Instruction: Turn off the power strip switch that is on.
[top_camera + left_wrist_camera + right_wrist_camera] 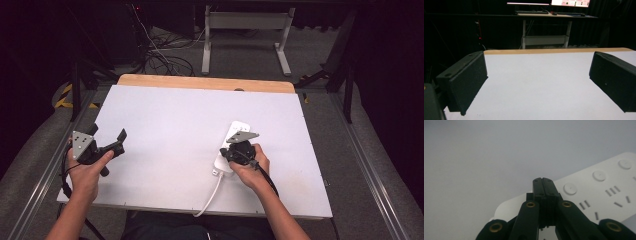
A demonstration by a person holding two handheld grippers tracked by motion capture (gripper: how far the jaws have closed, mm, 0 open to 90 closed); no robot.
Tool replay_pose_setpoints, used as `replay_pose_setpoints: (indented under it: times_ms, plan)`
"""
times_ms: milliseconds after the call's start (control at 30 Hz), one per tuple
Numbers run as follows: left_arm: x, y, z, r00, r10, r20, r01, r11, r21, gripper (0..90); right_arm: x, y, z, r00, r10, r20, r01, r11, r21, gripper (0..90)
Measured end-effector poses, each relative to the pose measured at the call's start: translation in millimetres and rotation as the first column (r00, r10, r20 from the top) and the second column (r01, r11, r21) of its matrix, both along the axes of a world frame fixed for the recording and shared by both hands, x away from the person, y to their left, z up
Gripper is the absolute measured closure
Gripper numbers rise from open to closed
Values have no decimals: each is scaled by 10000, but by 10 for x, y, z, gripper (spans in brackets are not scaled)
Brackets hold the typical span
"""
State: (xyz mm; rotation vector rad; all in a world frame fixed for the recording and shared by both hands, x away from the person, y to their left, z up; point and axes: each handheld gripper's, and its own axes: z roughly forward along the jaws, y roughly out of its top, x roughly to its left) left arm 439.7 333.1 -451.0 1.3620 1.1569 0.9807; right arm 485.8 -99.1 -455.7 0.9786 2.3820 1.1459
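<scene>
A white power strip lies on the white table right of centre, its cord running off the near edge. In the right gripper view the strip shows round buttons and socket slots. My right gripper is shut, jaws pressed together with nothing between them, its tips low over the strip near a round button. In the high view that gripper sits over the strip's near half. My left gripper is open at the table's left edge, its jaws wide apart over bare table.
The white board covers a wooden tabletop whose far edge shows. Beyond it stands a desk frame with cables on the floor. Metal rails run along both sides. A desk with a monitor sits in the dark background.
</scene>
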Motion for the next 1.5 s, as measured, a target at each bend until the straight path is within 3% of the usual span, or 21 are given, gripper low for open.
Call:
replay_pose_setpoints:
  times_ms: [100,200,233,267,333,400,467,533,567,600,700,733,800,1067,1300,1433,1500]
  plan:
    - [0,27,-2,10000,89,34,-89,10000,-24,20,-11,-200,146,9985,-43,549,-35,9899,1420,900]
    - [-1,42,-1,9999,150,47,-150,9998,-160,20,-93,-485,259,9919,-274,1238,-43,9686,2487,900]
    - [-1,41,1,9999,149,62,-148,9997,-176,20,-176,-685,299,9846,-470,1682,-89,9485,3167,900]
    - [0,38,2,9999,126,69,-125,9998,-142,20,-176,-685,299,9846,-470,1682,-89,9485,3167,900]
    - [3,24,4,9999,109,44,-109,9999,-87,20,-293,-868,313,9724,-688,2229,-159,9338,3576,900]
    - [9,7,8,10000,61,65,-60,10000,-54,20,-414,-1041,297,9545,-1016,2802,-179,9189,3942,900]
    - [14,-2,11,10000,26,81,-26,10000,-21,20,-513,-1189,268,9393,-1338,3160,-148,9043,4267,900]
    - [17,-4,13,10000,29,75,-28,10000,-73,20,-577,-1311,265,9297,-1684,3275,-24,8865,4627,900]
    - [21,-1,15,10000,26,89,-25,10000,-71,20,-605,-1405,260,9148,-2036,3489,147,8799,4749,900]
    - [23,0,16,9999,41,99,-40,10000,-87,20,-605,-1405,260,9148,-2036,3489,147,8799,4749,900]
    - [28,3,19,9999,48,113,-47,9999,-89,20,-587,-1478,234,8909,-2482,3803,418,8788,4754,900]
    - [30,-1,17,9999,39,125,-38,9999,-97,20,-578,-1485,224,8868,-2548,3856,452,8781,4764,900]
    - [31,1,15,9999,30,123,-29,10000,-86,20,-563,-1493,208,8815,-2544,3979,468,8854,4625,900]
    - [15,21,15,9999,102,105,-100,9999,-118,20,-530,-1493,193,8808,-2445,4055,328,8859,4628,900]
    - [6,26,16,9999,103,111,-103,9999,-69,20,-516,-1486,186,8856,-2323,4021,227,8865,4621,879]
    - [8,30,15,9999,122,121,-121,9999,-83,20,-512,-1482,186,8894,-2278,3964,193,8850,4652,826]
    - [11,29,12,9999,117,109,-116,9999,-94,20,-508,-1481,184,8862,-2283,4032,218,8898,4558,771]
